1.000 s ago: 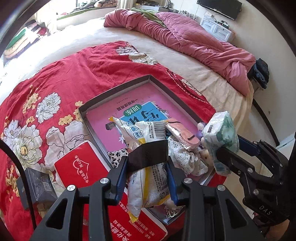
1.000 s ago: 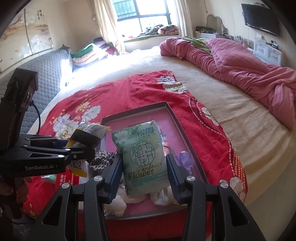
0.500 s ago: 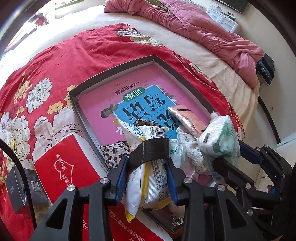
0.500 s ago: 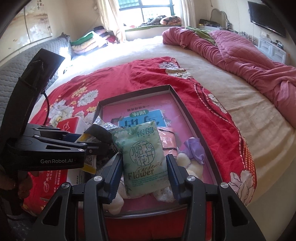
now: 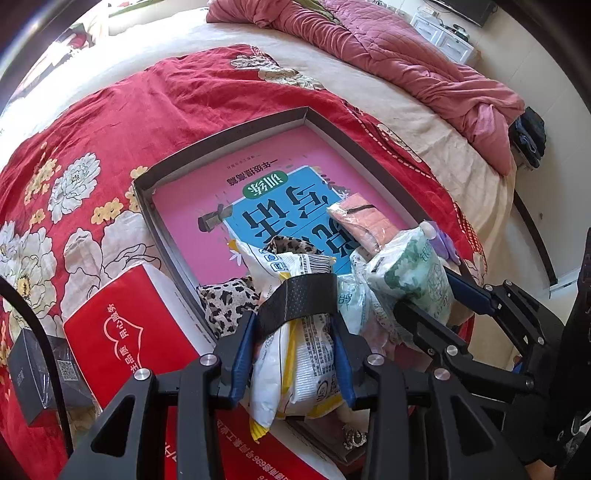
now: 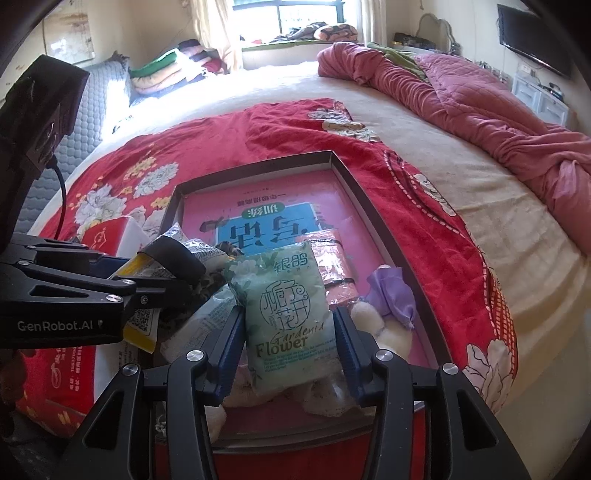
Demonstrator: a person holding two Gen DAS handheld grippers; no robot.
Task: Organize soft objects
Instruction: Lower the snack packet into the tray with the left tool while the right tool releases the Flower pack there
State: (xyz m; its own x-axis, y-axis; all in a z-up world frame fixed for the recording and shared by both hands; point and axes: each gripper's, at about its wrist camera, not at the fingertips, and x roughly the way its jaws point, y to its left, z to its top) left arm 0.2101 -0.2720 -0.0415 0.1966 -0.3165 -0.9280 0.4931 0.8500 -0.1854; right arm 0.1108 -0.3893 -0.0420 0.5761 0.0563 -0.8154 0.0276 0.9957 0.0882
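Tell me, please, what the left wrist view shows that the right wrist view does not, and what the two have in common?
Only the left wrist view shows the small dark box lying on the red quilt beside the red carton, and the leopard-print cloth in full.

Only the right wrist view shows the window, the folded stack of bedding and the wall television.

Both show the tray, the green Gardenia Flower pack between the right gripper's fingers, and the white and yellow packet clamped in the left gripper.
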